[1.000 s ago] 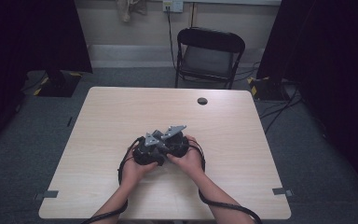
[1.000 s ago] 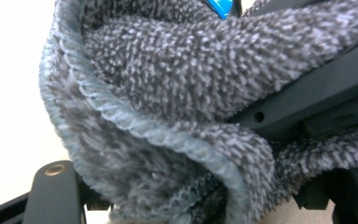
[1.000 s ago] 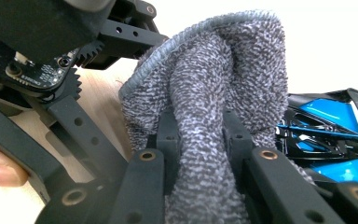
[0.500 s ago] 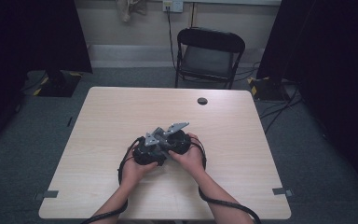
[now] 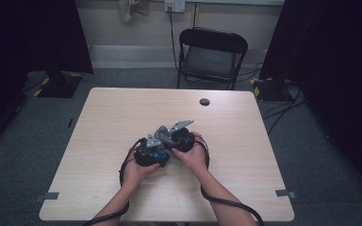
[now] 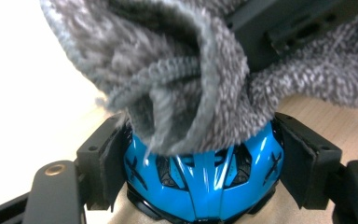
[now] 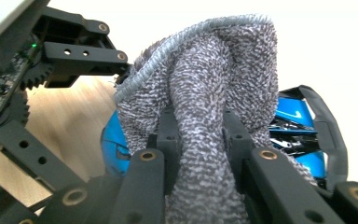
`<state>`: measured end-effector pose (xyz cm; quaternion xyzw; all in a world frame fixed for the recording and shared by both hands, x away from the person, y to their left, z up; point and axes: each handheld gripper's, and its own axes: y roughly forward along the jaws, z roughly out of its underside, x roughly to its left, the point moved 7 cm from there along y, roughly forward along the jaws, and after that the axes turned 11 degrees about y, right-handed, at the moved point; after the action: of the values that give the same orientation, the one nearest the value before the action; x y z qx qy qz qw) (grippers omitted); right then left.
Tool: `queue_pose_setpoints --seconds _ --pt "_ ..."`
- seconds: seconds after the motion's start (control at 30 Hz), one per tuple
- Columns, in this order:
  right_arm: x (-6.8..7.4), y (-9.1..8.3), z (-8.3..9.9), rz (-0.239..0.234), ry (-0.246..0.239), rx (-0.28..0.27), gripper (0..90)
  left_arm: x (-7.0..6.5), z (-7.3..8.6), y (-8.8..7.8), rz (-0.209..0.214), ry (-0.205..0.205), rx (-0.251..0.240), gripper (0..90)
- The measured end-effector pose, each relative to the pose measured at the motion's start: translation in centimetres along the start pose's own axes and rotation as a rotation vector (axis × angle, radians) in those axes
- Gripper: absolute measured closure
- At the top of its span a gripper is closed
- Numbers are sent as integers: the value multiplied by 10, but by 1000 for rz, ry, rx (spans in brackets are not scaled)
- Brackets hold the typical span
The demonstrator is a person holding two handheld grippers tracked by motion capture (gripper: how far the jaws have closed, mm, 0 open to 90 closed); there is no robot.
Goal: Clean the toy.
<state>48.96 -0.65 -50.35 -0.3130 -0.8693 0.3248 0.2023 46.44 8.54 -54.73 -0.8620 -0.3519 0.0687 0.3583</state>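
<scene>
So the blue toy helmet [image 6: 204, 175] is sitting clamped between the left gripper [image 6: 205, 163]'s two pads, glossy shell facing the camera, and a grey terry cloth [image 7: 209, 121] is draped right over the top of it. In the high view the whole bundle is just above the table [image 5: 103, 117], a bit toward the person's side of the middle. The right gripper [image 7: 200, 154] has its jaws squeezed shut on a bunched fold of that cloth, and the cloth is pressed against the helmet, so this looks like a wiping or polishing job to me.

What I'd worry about: the helmet is smooth and rounded, and the pads only catch it at its sides. Push too hard with the cloth and it could twist or pop out of the grip. The cloth is also held by just one fold, so a hard rub could drag it loose or wad it between the two tools, which are nearly touching already.

Pose: both hands [image 5: 165, 157] are huddled together low over the tabletop, forearms coming in from the near edge, grippers angled inward at each other, cables [image 5: 226, 202] trailing back along the arms. The chair [image 5: 211, 56] behind the table is well out of the way
</scene>
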Motion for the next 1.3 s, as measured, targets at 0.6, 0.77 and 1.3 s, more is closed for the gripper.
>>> queue_pose_setpoints --seconds 0.6,0.77,1.3 --pt "-43 0 -12 107 63 -2 744 0 0 0 1 1 2 255" --pt "-48 3 -16 125 74 6 743 0 0 0 2 -2 0 255" --pt "-64 4 -21 190 79 18 741 0 0 0 2 -1 0 255"
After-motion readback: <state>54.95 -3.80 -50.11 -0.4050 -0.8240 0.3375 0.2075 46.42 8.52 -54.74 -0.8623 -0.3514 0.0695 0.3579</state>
